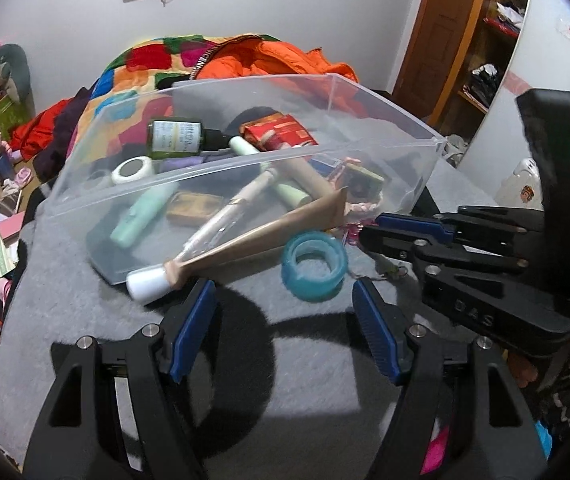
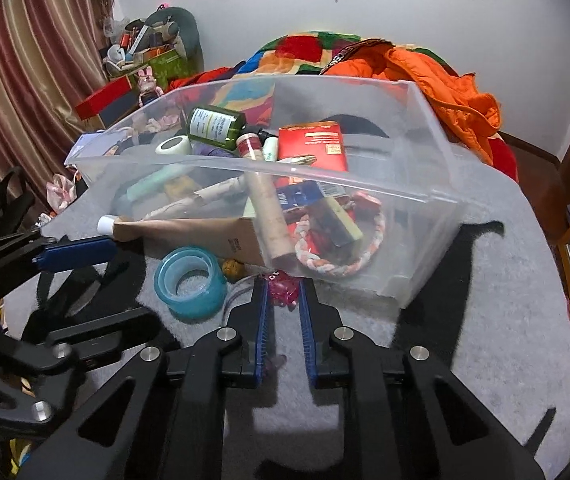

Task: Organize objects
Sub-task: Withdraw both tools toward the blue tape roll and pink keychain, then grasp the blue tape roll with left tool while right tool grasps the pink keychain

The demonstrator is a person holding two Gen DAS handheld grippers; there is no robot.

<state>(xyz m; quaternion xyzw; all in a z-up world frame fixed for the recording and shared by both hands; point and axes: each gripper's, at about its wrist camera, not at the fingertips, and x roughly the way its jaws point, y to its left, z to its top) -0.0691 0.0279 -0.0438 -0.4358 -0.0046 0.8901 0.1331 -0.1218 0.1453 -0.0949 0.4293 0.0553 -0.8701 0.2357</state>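
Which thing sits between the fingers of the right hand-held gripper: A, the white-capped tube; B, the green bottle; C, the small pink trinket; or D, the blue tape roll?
C: in the right wrist view the right hand-held gripper has its narrow-set fingers on either side of the small pink trinket, while the blue tape roll lies apart on the grey mat to its left.

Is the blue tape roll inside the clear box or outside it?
Outside. The blue tape roll lies on the grey mat, in front of the clear box.
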